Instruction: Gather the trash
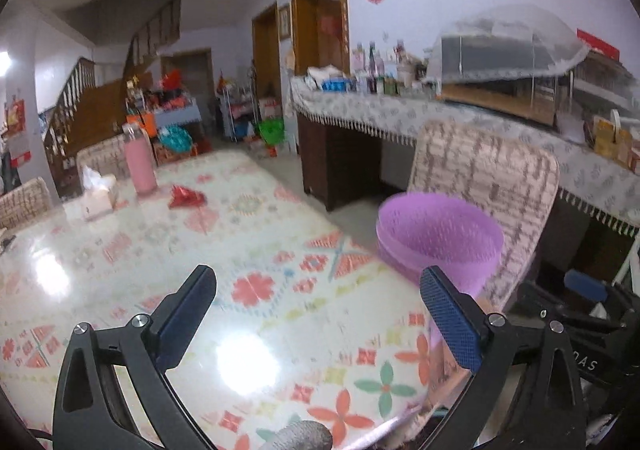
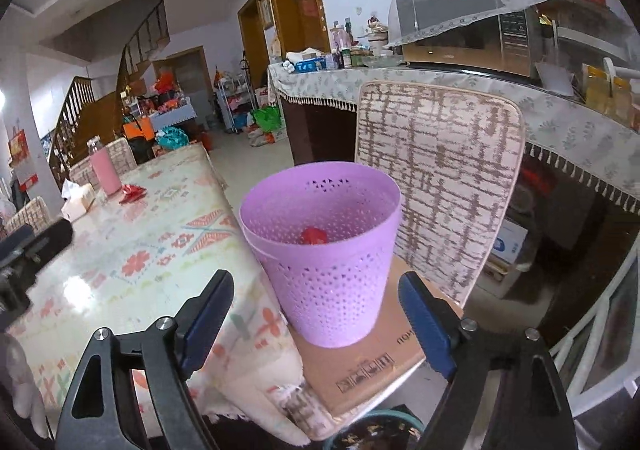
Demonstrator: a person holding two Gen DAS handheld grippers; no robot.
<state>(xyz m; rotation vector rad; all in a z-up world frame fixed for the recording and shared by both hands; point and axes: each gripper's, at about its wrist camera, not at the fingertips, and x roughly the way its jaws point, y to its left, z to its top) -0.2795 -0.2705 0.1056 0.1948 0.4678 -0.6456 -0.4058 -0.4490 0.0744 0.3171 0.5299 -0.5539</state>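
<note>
A purple perforated waste basket (image 2: 326,250) stands on a cardboard box (image 2: 360,366) on a chair beside the table. A red piece of trash (image 2: 314,236) lies inside it. My right gripper (image 2: 316,326) is open and empty, just in front of the basket. My left gripper (image 1: 318,318) is open and empty above the table's near end, with the basket (image 1: 440,238) to its right. A crumpled red wrapper (image 1: 186,197) lies on the far part of the table, by the pink bottle; it also shows in the right wrist view (image 2: 132,192).
The table has a glossy floral cloth (image 1: 260,282). A pink bottle (image 1: 140,160) and a tissue box (image 1: 98,196) stand at its far end. A padded chair back (image 2: 440,178) rises behind the basket. A sideboard (image 1: 400,114) with bottles and a microwave runs along the right wall.
</note>
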